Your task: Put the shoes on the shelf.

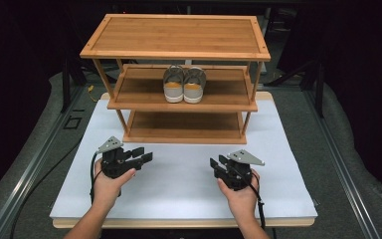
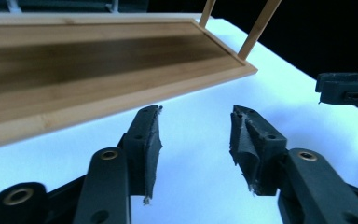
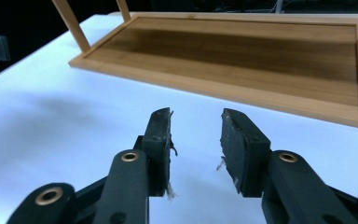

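Observation:
A three-shelf bamboo shoe rack (image 1: 176, 37) stands at the far side of a white board (image 1: 179, 186). A pair of grey shoes (image 1: 184, 84) with yellow heels sits on its middle shelf, heels toward me. My left gripper (image 1: 144, 153) hovers low over the board in front of the rack's left end, jaws open and empty (image 2: 196, 112). My right gripper (image 1: 217, 161) is held low near the rack's right end, also open with nothing between its jaws (image 3: 196, 114). The bottom shelf (image 2: 98, 60) (image 3: 242, 51) lies bare just beyond both grippers.
The board rests on a grey carpeted table with metal rails (image 1: 40, 154) along both sides. The right gripper's jaws (image 2: 345, 88) appear at the right edge of the left gripper view. Bare white board (image 3: 51, 116) stretches between the hands and the rack.

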Action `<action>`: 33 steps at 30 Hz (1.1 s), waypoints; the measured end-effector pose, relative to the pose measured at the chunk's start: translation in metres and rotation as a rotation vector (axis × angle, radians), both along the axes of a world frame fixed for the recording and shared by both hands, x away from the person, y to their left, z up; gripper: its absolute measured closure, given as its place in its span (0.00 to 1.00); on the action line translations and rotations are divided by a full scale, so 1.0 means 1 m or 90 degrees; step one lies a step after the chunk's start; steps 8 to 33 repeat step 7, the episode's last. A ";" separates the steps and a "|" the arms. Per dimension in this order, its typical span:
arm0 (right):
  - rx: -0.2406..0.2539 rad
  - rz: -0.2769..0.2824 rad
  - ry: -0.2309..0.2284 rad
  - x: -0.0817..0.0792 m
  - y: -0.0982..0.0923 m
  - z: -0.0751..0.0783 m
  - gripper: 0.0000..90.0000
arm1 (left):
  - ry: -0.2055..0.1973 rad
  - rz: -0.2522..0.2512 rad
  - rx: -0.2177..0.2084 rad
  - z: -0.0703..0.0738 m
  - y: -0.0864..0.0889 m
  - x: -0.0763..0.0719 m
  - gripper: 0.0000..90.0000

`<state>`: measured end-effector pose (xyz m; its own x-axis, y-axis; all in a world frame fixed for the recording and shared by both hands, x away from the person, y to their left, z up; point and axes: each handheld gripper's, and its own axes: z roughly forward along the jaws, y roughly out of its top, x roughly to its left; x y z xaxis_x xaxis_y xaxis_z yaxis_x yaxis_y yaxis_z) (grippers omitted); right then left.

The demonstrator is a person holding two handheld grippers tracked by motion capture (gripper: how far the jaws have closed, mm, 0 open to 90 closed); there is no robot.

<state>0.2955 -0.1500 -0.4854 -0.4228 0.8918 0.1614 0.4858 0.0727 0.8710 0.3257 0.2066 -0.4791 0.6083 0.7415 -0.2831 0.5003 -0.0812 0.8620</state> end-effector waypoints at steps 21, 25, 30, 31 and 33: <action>-0.026 0.002 -0.003 -0.005 0.000 -0.020 0.62 | 0.004 -0.017 0.049 -0.022 -0.002 -0.003 0.53; -0.026 0.002 -0.003 -0.005 0.000 -0.020 0.62 | 0.004 -0.017 0.049 -0.022 -0.002 -0.003 0.53; -0.026 0.002 -0.003 -0.005 0.000 -0.020 0.62 | 0.004 -0.017 0.049 -0.022 -0.002 -0.003 0.53; -0.026 0.002 -0.003 -0.005 0.000 -0.020 0.62 | 0.004 -0.017 0.049 -0.022 -0.002 -0.003 0.53; -0.026 0.002 -0.003 -0.005 0.000 -0.020 0.62 | 0.004 -0.017 0.049 -0.022 -0.002 -0.003 0.53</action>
